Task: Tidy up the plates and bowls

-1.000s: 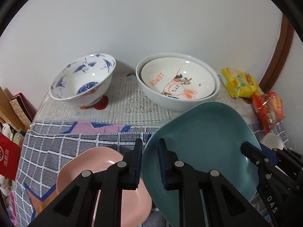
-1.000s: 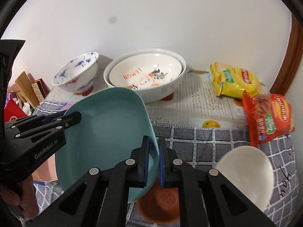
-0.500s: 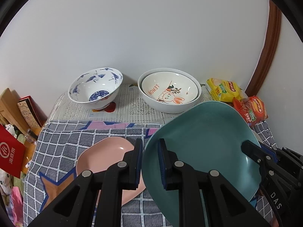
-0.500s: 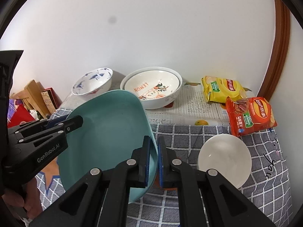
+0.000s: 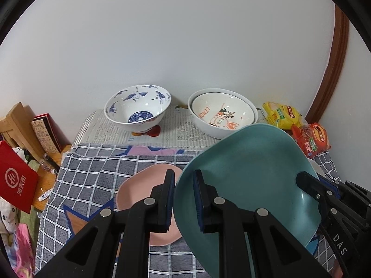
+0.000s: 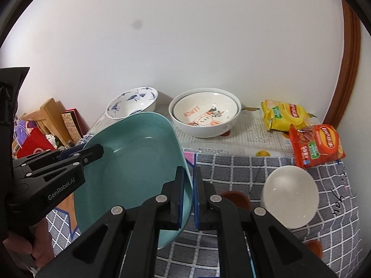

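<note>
Both grippers hold a teal plate (image 5: 250, 171) tilted in the air above the table. My left gripper (image 5: 183, 199) is shut on its left rim. My right gripper (image 6: 189, 197) is shut on its right rim; the plate (image 6: 134, 153) fills the left of the right wrist view. A pink plate (image 5: 139, 185) lies on the checked cloth under my left gripper. A blue-and-white bowl (image 5: 138, 107) and a white rabbit bowl nested in another bowl (image 5: 222, 115) stand at the back. A white bowl (image 6: 291, 195) sits at the right.
Yellow (image 6: 284, 114) and red (image 6: 315, 146) snack bags lie at the back right. Books and a red packet (image 5: 16, 180) stand off the table's left edge. A brown dish (image 6: 234, 199) lies partly hidden behind my right gripper. The wall is close behind the bowls.
Both grippers have lifted the teal plate up and back from the table. The bowls look farther away and more of the pink plate shows.
</note>
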Action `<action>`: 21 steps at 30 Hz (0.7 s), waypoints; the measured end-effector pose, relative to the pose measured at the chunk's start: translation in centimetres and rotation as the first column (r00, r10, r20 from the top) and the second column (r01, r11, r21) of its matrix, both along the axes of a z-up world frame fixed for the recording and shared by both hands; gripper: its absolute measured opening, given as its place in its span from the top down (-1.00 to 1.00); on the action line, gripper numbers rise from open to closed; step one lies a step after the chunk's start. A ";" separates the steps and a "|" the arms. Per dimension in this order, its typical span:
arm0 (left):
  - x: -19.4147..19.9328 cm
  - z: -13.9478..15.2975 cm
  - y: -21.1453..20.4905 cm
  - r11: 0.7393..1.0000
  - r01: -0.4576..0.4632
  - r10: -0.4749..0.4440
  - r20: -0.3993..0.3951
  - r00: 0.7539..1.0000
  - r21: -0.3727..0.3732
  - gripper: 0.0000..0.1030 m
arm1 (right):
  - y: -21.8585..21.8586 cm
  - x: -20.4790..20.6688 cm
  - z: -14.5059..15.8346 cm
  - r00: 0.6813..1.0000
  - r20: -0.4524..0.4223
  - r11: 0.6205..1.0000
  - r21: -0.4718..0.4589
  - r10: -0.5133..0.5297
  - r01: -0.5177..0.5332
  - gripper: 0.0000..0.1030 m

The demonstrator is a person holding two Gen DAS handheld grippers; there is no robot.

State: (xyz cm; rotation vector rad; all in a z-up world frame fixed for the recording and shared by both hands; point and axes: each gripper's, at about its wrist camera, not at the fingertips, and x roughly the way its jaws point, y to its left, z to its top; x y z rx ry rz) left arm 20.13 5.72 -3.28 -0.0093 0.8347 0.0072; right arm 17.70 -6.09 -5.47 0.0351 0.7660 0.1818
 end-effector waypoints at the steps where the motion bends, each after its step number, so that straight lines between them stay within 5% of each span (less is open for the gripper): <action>1: 0.1 0.0 0.3 1.000 -0.002 0.002 -0.002 1.000 -0.001 0.69 | 0.2 0.1 -0.1 1.000 -0.001 1.000 0.000 0.002 -0.002 0.87; 21: 0.5 -1.7 4.4 0.999 -0.055 0.055 -0.021 0.998 0.001 0.69 | 4.2 1.5 -1.7 0.999 -0.014 0.999 0.031 0.033 -0.033 0.87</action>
